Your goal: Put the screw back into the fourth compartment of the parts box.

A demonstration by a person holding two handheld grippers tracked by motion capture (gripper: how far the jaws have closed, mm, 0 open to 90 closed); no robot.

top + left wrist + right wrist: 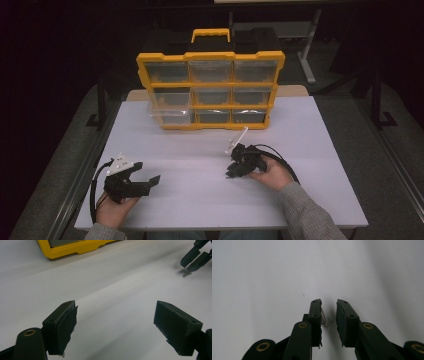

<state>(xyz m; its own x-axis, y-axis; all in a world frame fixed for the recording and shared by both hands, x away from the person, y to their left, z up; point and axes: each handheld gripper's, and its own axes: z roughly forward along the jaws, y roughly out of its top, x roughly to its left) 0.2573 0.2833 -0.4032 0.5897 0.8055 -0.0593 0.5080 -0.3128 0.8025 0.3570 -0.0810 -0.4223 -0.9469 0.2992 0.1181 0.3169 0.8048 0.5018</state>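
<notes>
A small silver screw (323,317) lies on the white table (200,200) between the jaws of my right gripper (329,303). It rests against the left jaw's pad, and a gap shows between it and the other pad, so the jaws stand narrowly open around it. From the high view, the right gripper (231,174) points down at the table's middle right. The left gripper view shows the right gripper (187,267) far off with the screw (186,274) at its tips. My left gripper (147,172) hovers at the front left, its jaws (115,322) wide open and empty.
A yellow organizer (210,55) with clear drawers and a handle stands upright at the back of the table; its bottom corner (75,248) appears in the left gripper view. Its lower-left drawer (167,112) sticks out a little. Dark floor surrounds the table.
</notes>
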